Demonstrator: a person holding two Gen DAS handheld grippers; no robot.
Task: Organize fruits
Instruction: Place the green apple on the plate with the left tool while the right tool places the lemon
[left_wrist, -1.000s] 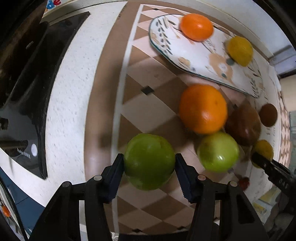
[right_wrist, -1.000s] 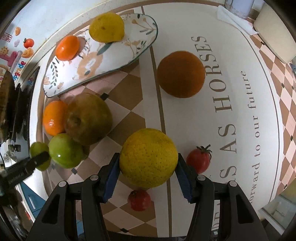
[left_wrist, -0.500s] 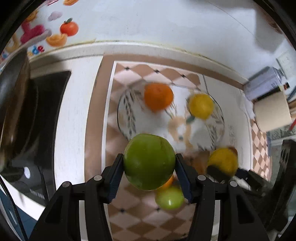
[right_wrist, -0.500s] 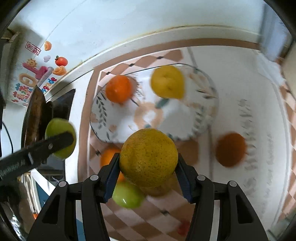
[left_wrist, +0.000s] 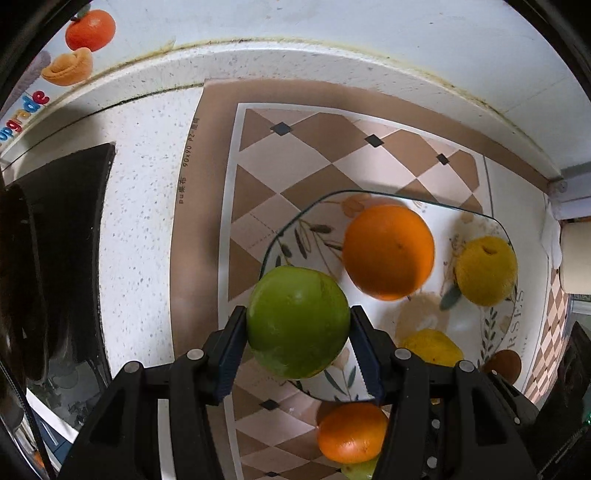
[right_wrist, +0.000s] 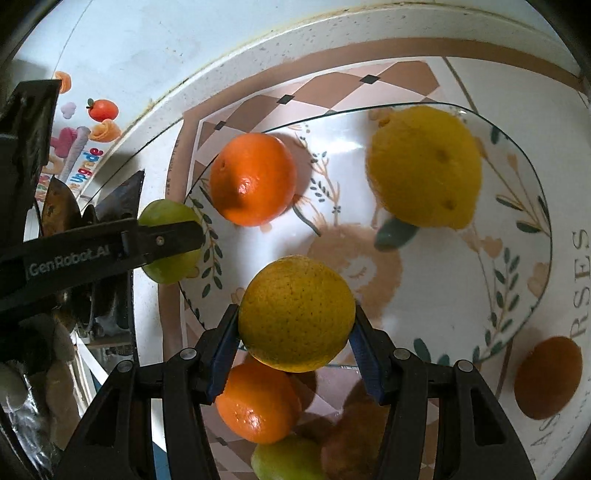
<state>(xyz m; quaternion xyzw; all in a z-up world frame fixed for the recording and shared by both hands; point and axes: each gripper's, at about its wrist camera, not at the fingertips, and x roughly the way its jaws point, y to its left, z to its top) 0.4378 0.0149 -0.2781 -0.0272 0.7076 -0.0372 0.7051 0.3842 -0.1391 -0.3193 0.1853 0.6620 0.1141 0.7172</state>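
Jaws clamped on fruit above a patterned plate

Left gripper (left_wrist: 298, 345) holds a green fruit (left_wrist: 297, 322) over the plate's (right_wrist: 517, 314) edge; right gripper (right_wrist: 295, 345) grips a yellow-green citrus (right_wrist: 296, 313) above it, apparently to join the orange (right_wrist: 253, 178) and lemon (right_wrist: 424, 166); others wait on the desk (left_wrist: 140, 236).

I'm working in a home kitchen: a speckled white stone countertop (left_wrist: 147, 221) meets a white wall with children's fruit stickers (left_wrist: 79, 44), a brown-and-cream diamond-patterned mat (left_wrist: 314, 155) covers it, and a floral ceramic plate (right_wrist: 461, 277) holds fruit.
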